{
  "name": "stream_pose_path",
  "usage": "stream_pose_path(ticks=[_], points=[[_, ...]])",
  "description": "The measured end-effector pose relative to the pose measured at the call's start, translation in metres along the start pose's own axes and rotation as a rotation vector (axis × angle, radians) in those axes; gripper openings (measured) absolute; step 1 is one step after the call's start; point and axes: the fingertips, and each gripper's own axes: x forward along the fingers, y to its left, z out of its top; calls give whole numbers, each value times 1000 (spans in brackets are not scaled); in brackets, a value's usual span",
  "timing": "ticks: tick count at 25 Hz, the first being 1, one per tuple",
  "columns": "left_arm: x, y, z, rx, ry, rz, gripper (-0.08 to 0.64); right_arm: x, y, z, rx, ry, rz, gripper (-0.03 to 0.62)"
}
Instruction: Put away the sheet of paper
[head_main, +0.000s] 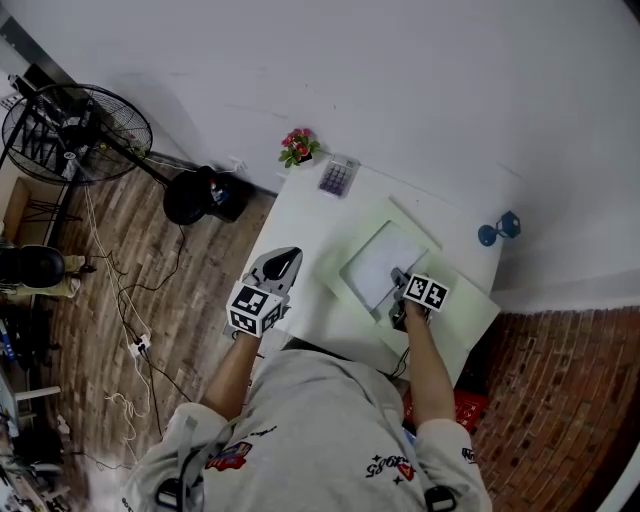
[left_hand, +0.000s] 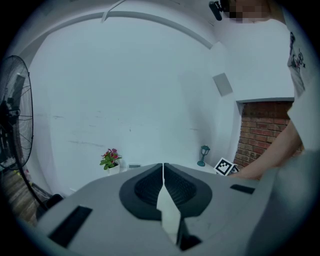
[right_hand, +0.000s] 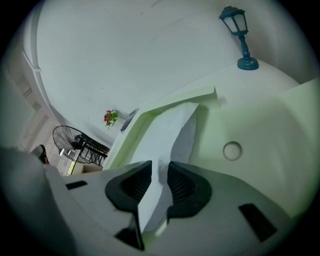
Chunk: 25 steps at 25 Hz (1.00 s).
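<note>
Matt paper sheet (right_hand: 165, 135), seemingly plastic folder (right_hand: 260, 125)

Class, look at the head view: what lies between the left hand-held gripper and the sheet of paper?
A bare strip of white table, then the pale green folder border around the sheet of paper, all seen in the head view.

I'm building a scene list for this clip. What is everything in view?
white table: one, against the wall
pale green folder: one, open on the table
white sheet of paper: one, lying in the folder
grey calculator: one, table's far edge
pink potted flowers: one, beside the calculator
blue miniature street lamp: one, table's right side
black floor fan: one, wooden floor, left
left gripper: grey, shut, empty
right gripper: grey, open, sheet's near edge between its jaws
</note>
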Motion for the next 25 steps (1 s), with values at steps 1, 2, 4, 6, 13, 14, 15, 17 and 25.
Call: stream_pose_path(ticks=[1, 2, 4, 6, 13, 14, 15, 17, 25], points=[[1, -1, 0, -1, 0, -4, 25, -2, -2, -1, -5, 2, -12, 103], [1, -2, 0, -1, -1, -10, 25, -4, -4, -2, -9, 4, -21, 114], [3, -6, 2, -3, -4, -21, 25, -9, -8, -5, -10, 11, -34, 116], [6, -11, 3, -1, -6, -35, 25, -15, -14, -8, -13, 14, -48, 118], [23, -27, 9, 15, -12, -102, 25, -43, -27, -9, -108, -24, -117, 117], [25, -30, 11, 19, -14, -112, 25, -48, -26, -8, -129, -37, -122, 114], [28, -33, 12, 23, -16, -123, 25, -53, -25, -6, -149, -52, -124, 105], [33, -38, 15, 30, -19, -143, 25, -62, -20, -1, -193, -88, -122, 67], [49, -53, 23, 50, -31, -205, 25, -101, 3, 18, -342, -239, -136, 9]])
